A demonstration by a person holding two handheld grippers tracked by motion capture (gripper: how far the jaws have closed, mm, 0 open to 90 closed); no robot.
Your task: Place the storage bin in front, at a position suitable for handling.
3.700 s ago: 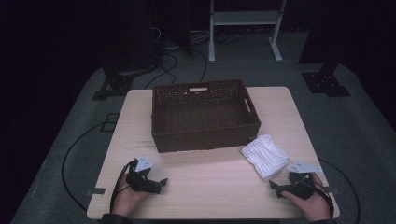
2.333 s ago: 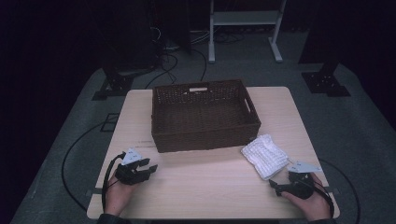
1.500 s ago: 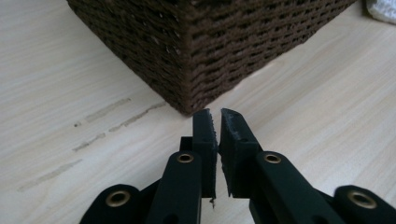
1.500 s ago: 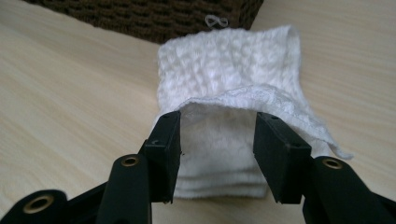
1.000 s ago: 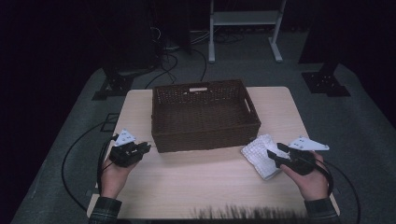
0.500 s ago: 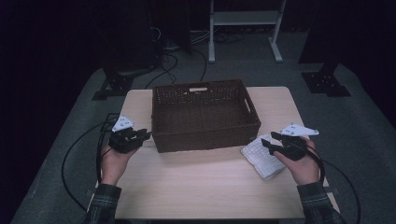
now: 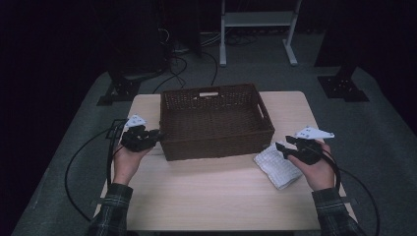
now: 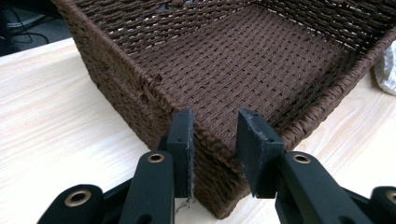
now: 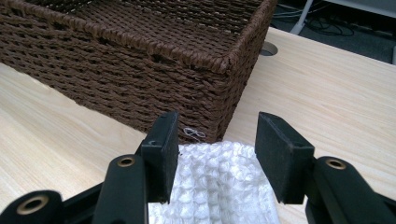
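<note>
Both hands moved up from counter's [image 7: 216, 196] near edge: left gripper [image 8: 215, 135] at basket [image 7: 216, 120] corner, jaws just been opening, straddling rim w/o pressing; right gripper [image 9: 217, 149] jaws spread over white cloth [image 7: 278, 164] beside basket.

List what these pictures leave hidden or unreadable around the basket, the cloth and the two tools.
- Right gripper view: the white knitted cloth is cut off by the bottom edge and partly covered by the right tool.
- Left gripper view: the brown woven basket's near corner sits between the left tool's jaws; contact cannot be told.
- High view: the light wooden table's near edge is cut off; dark surroundings hide the floor objects.
</note>
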